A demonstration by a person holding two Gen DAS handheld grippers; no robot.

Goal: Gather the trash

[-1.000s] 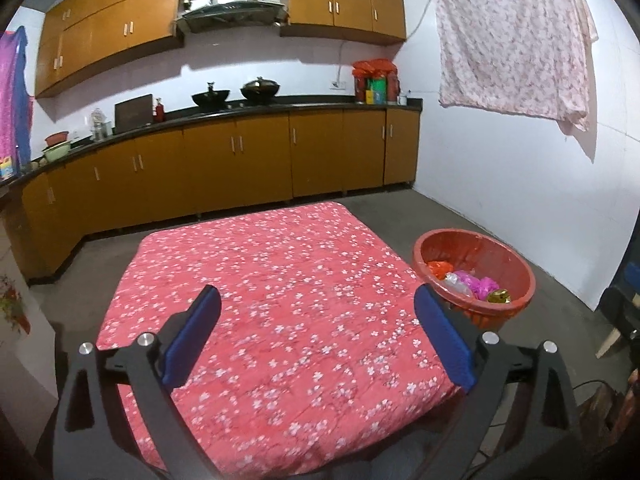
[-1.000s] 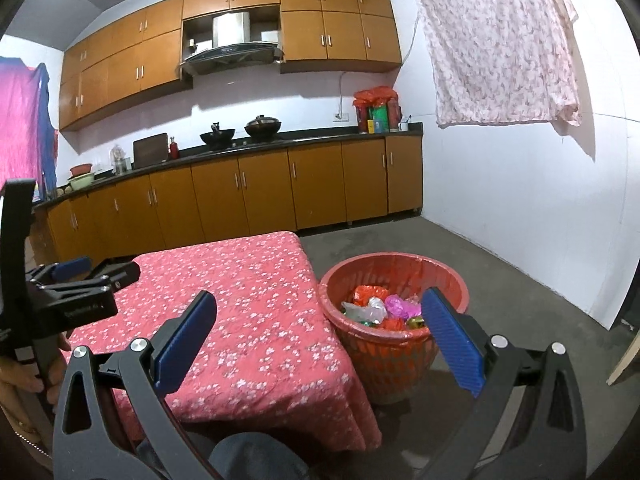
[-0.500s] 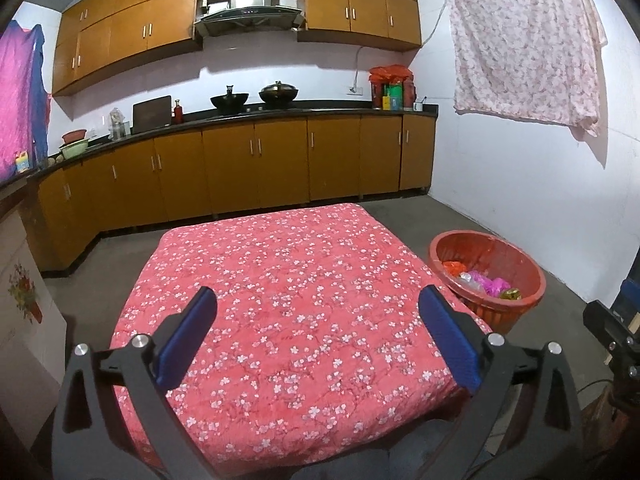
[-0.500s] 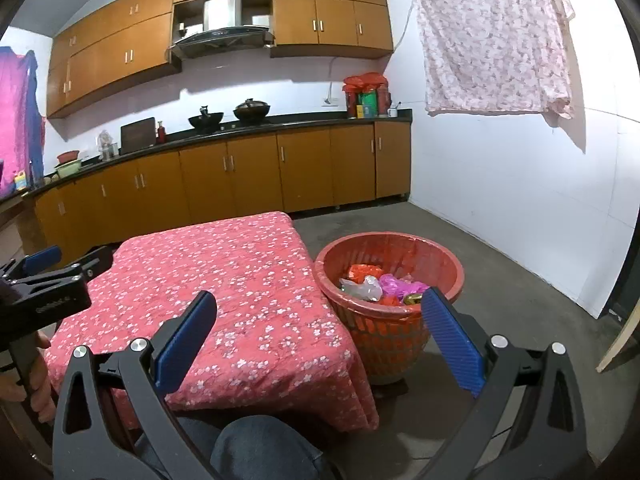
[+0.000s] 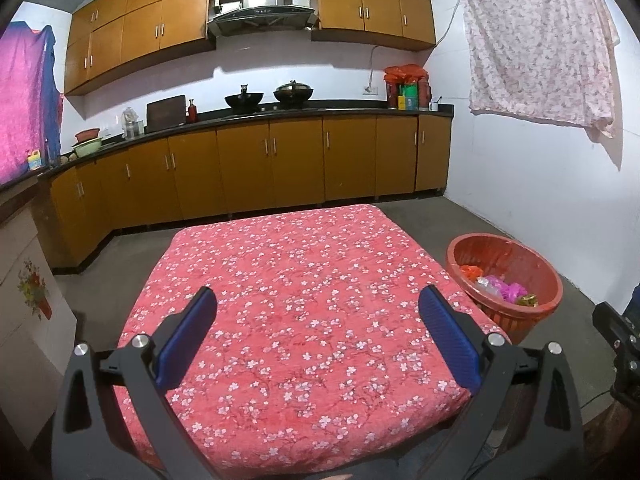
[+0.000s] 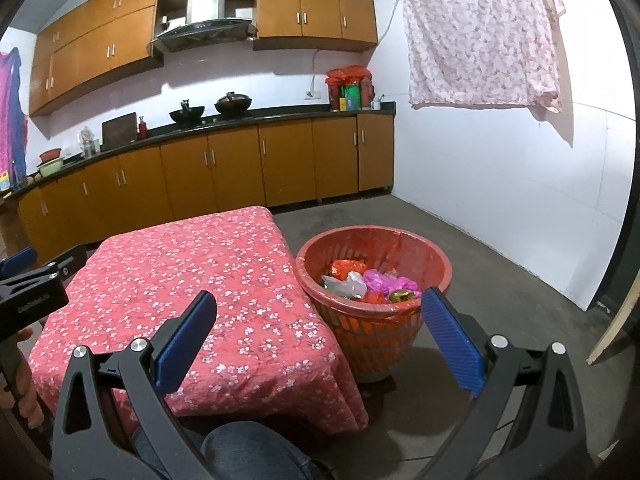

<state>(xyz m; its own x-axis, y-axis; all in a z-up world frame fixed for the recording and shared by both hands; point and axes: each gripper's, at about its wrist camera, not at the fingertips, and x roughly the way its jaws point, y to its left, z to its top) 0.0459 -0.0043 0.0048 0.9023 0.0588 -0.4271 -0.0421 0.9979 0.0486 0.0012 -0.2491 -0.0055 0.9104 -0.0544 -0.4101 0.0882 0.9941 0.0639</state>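
A red plastic basket (image 6: 376,332) stands on the floor at the table's right side and holds crumpled wrappers (image 6: 372,284), orange, clear, pink and gold. It shows in the left wrist view too, basket (image 5: 536,308) with the wrappers (image 5: 500,288) inside. My left gripper (image 5: 318,300) is open above the near part of the table with nothing between its blue pads. My right gripper (image 6: 320,308) is open, held near the table's front right corner, below and short of the basket. Nothing lies on the red flowered tablecloth (image 5: 296,304).
Brown kitchen cabinets (image 5: 248,168) with a dark counter run along the back wall. A flowered cloth (image 5: 540,48) hangs on the white right wall. A person's knee (image 6: 248,452) and a hand (image 6: 24,396) holding the left gripper show in the right wrist view. Grey floor (image 6: 500,280) surrounds the basket.
The left gripper has pulled back and tilted up, so the table and basket sit farther off. The right gripper has drifted back slightly. Both stayed open.
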